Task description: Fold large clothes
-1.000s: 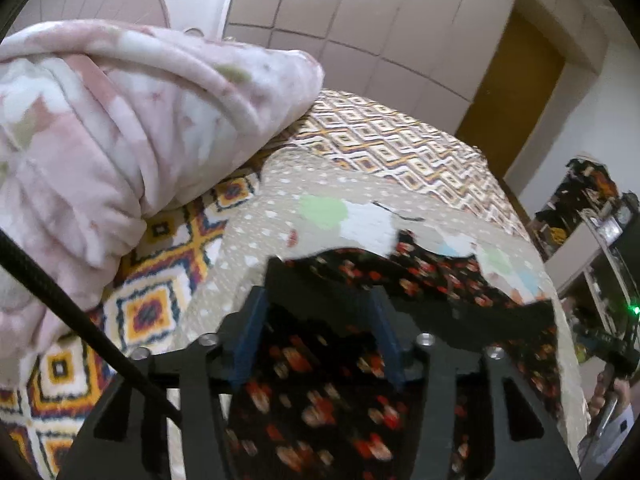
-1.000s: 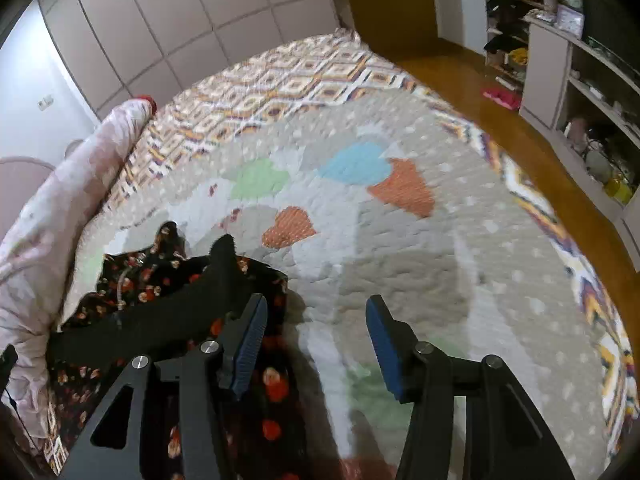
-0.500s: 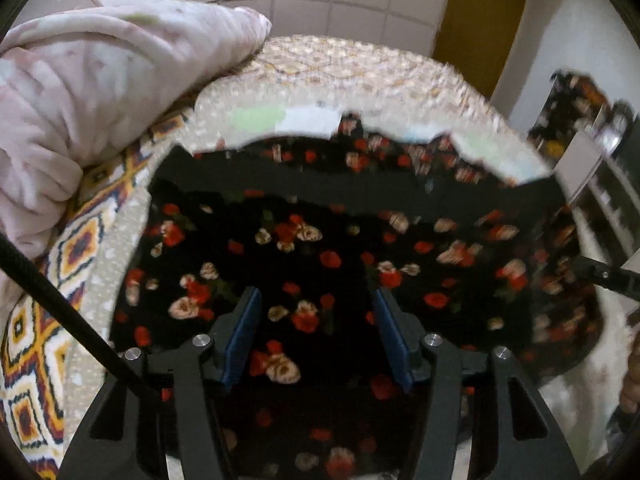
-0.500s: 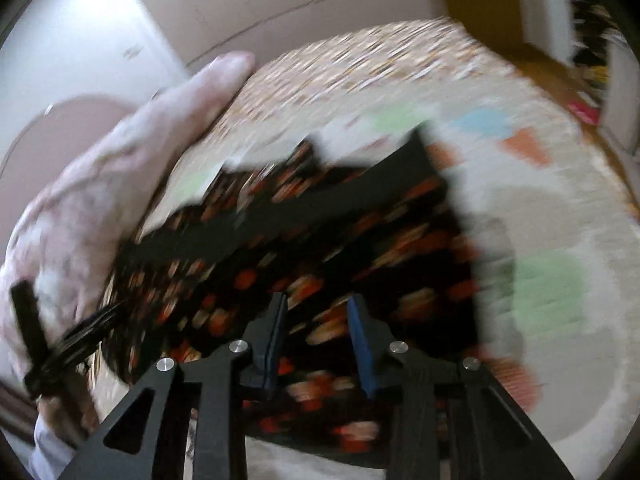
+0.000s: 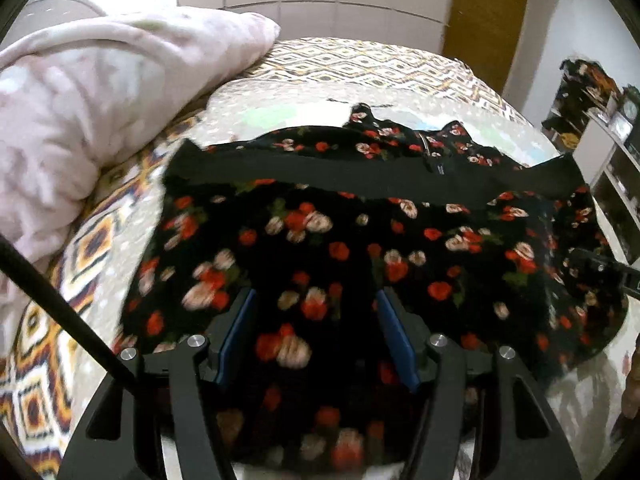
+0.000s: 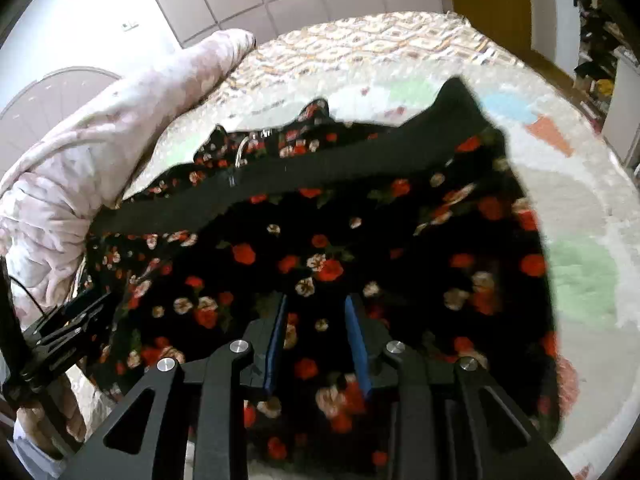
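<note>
Holding the black floral-print fabric garment (image 5: 360, 240) crosswise ahead, we keep left gripper (image 5: 316, 332) half-open over it, right gripper (image 6: 316, 332) narrowed; grasp indeterminate.

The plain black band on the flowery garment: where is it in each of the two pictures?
Left wrist view: the black band runs across the upper middle of the floral garment.
Right wrist view: the band slants upward from left to right.
Shared landmark: the pink blanket, at left in both.
</note>
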`<act>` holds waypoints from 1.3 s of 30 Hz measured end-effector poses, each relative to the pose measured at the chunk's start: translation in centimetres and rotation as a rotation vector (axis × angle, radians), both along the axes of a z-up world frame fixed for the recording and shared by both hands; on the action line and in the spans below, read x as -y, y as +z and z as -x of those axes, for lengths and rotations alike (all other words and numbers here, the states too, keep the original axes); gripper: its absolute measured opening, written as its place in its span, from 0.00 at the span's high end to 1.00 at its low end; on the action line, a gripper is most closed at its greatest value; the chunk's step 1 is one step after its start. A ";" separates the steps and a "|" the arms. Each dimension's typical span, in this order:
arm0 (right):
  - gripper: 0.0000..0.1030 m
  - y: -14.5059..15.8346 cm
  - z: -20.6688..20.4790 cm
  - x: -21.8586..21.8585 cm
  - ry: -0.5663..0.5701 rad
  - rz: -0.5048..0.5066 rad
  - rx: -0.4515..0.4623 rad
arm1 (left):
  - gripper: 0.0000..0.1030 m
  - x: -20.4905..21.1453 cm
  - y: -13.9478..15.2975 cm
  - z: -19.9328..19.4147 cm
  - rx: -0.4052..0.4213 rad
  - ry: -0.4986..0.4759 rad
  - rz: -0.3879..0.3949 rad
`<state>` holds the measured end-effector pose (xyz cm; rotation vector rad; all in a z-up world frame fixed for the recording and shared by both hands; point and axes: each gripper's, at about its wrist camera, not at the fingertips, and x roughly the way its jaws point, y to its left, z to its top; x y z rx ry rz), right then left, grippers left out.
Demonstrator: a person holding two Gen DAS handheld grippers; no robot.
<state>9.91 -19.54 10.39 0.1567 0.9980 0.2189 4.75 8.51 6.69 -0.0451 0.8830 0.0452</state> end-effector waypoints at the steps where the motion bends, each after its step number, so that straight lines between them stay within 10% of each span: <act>1: 0.69 0.6 0.6 0.1 0.000 0.007 0.015 | 0.41 -0.1 0.5 1.0 0.007 0.016 -0.007; 19: 0.66 3.2 11.9 -2.9 0.054 0.173 0.126 | 0.38 0.4 5.3 12.5 0.181 0.092 -0.085; 39: 0.66 3.6 4.7 -11.7 0.158 0.169 0.153 | 0.38 -4.4 2.0 9.5 0.098 0.151 -0.047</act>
